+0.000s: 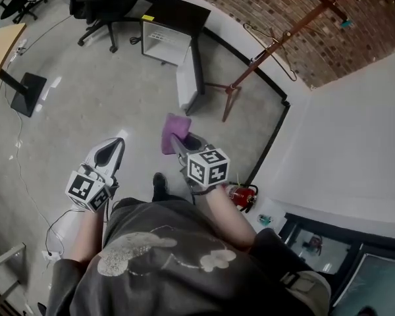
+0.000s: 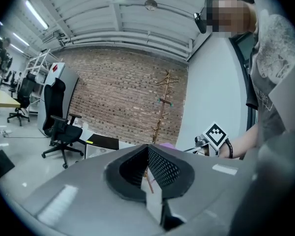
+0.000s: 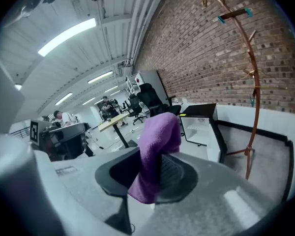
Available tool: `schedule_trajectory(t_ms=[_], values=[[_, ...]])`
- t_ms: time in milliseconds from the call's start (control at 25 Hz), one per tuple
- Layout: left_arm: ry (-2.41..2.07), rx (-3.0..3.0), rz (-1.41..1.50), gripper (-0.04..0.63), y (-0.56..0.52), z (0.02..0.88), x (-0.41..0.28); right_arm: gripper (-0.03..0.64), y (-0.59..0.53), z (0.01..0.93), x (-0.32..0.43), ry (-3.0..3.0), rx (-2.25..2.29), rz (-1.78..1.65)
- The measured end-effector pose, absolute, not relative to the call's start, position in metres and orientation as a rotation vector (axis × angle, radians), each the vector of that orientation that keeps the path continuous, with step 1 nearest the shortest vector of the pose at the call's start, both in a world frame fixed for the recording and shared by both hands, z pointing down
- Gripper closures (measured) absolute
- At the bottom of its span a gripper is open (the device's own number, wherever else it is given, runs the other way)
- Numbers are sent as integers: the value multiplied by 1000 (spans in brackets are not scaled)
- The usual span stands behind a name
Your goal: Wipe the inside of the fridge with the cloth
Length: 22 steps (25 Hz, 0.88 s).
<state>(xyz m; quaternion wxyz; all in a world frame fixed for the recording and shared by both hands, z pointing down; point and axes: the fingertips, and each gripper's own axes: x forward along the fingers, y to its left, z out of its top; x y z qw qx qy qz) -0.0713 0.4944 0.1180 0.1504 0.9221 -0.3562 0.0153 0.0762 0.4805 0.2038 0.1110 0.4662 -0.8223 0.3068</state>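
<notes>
A small fridge (image 1: 166, 43) with a black top and white inside stands open on the floor ahead, its door (image 1: 187, 79) swung to the right. In the right gripper view the fridge (image 3: 200, 128) is some way off, beyond the jaws. My right gripper (image 1: 178, 141) is shut on a purple cloth (image 1: 174, 129), which stands up between the jaws as a folded wad (image 3: 158, 144). My left gripper (image 1: 116, 145) is held lower and to the left. Its jaws are together with nothing in them (image 2: 148, 175). Both grippers are well short of the fridge.
A brown coat rack (image 1: 276, 41) leans by the brick wall to the right of the fridge. A red fire extinguisher (image 1: 242, 196) sits near my right side. Black office chairs (image 1: 104, 5) and a desk leg (image 1: 26, 92) stand at the left. Bare floor lies between me and the fridge.
</notes>
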Motion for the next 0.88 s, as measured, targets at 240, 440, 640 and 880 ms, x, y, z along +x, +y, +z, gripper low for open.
schedule_trajectory(t_ms=[240,440,640,880], values=[[-1047,2656,60,578,471,117,-60,543,454,202,85,-2446,1333,911],[-1053,2644,68,578,448,125,-65,543,440,209,80,-2429,1320,941],[-1012,2639,77,578,408,144,-63,543,411,219,85,-2397,1365,964],[-952,2666,73,578,332,144,-63,543,340,219,75,-2380,1407,977]])
